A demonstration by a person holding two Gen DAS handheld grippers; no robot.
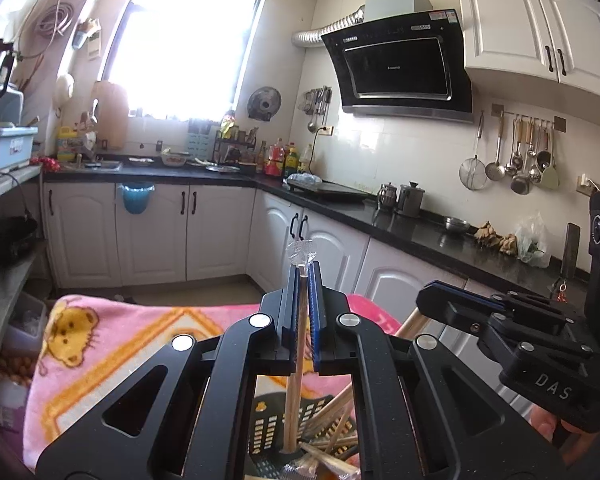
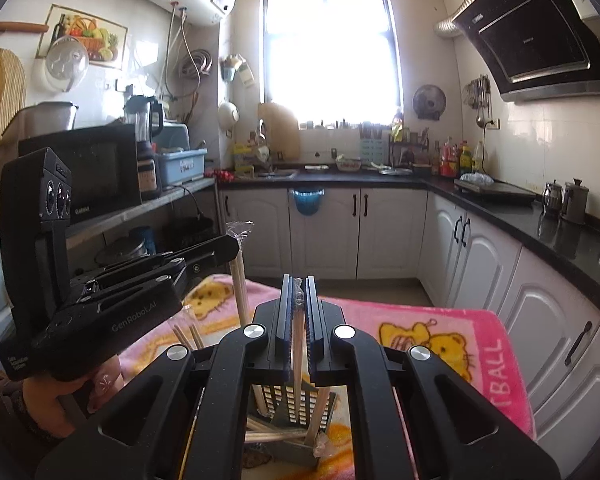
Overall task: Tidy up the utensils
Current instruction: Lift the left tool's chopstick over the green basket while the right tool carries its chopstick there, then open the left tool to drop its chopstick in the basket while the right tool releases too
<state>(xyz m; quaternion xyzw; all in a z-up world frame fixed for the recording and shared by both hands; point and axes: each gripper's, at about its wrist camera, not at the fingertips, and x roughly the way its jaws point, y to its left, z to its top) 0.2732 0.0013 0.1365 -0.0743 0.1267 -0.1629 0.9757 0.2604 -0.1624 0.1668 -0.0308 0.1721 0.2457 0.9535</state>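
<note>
The left gripper (image 1: 302,280), matte black with blue ribbed pads, clamps a slim wooden chopstick (image 1: 296,368) in clear wrap; the right gripper (image 2: 299,300) pinches another wrapped chopstick (image 2: 297,344). Both sticks reach down into a slotted black plastic holder (image 2: 296,400) on a fuzzy pink cartoon-print towel (image 2: 440,332).

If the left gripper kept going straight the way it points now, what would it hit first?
Probably the white lower cabinet door under the black counter. The left gripper, shut on wrapped chopsticks, points across open floor toward it; depth is uncertain.
</note>
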